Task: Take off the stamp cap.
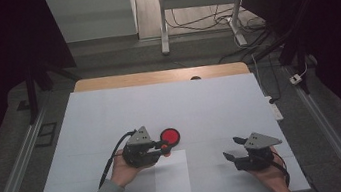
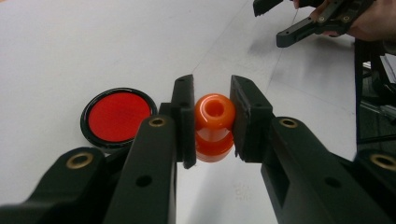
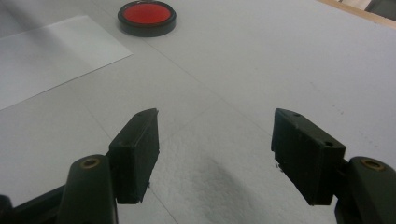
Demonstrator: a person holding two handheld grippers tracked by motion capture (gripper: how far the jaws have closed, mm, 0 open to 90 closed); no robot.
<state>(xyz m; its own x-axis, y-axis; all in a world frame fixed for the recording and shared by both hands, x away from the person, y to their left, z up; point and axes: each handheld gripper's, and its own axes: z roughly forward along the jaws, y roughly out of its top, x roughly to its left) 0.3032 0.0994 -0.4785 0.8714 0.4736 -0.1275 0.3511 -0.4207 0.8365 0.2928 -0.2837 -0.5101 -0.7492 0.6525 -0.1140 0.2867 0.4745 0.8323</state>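
Orange knob [image 2: 214,127] (glossy, waisted, hole on top) sits clamped between your left gripper [image 2: 211,122] jaws, just beside the red disc with black rim [image 2: 118,116], at the white paper sheet [image 1: 172,176] edge. Your right gripper [image 3: 215,156] hovers well apart over the table [image 1: 210,105], jaws spread, holding nothing.

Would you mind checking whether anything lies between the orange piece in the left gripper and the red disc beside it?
Nothing visible does. The left gripper is shut on the orange piece, and the red disc lies close beside it on the white table cover, bare surface between them. The right gripper waits open, well away.
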